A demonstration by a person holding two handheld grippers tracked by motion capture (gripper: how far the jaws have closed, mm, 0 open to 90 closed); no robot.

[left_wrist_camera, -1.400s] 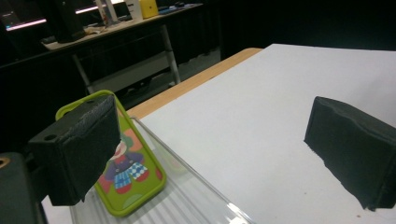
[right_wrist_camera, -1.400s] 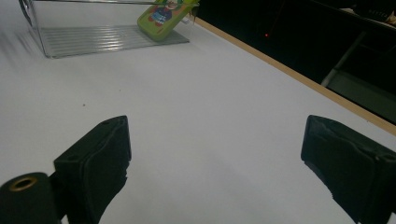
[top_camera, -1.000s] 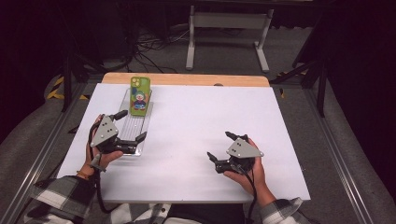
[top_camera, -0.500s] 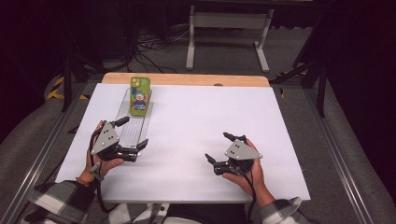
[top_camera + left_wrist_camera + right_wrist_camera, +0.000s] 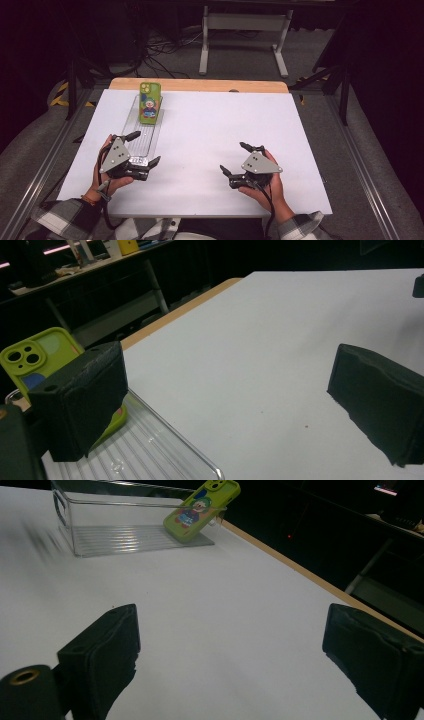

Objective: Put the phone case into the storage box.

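1. Phone case [image 5: 149, 102], lime green with a cartoon figure printed on it, stands tilted in the far end of a clear plastic tray [image 5: 135, 107], its top leaning over the tray's far rim.
2. That tray is long and narrow and lies on the left part of the white table [image 5: 210, 130], running from near the wooden far edge [image 5: 200, 85] toward the person.
3. In the right gripper view the phone case [image 5: 201, 510] rests at a slant with its lower end on the ribbed floor of the tray [image 5: 65, 510] and its camera end above the rim.
4. The left gripper [image 5: 145, 149] sits at the near end of the tray, held in the person's left hand [image 5: 107, 175]; its jaws are spread wide with nothing between them.
5. In the left gripper view one jaw hangs over the tray [image 5: 165, 440], just in front of the phone case [image 5: 30, 357], while the other jaw is over bare table.
6. The right gripper [image 5: 234, 159] is well apart from the tray, on the right near side of the table, held in the right hand [image 5: 265, 185].
7. Its jaws are also spread wide and hold nothing; the right gripper view shows only white tabletop between them.
8. Plaid sleeves [image 5: 60, 220] show at the bottom of the high view.
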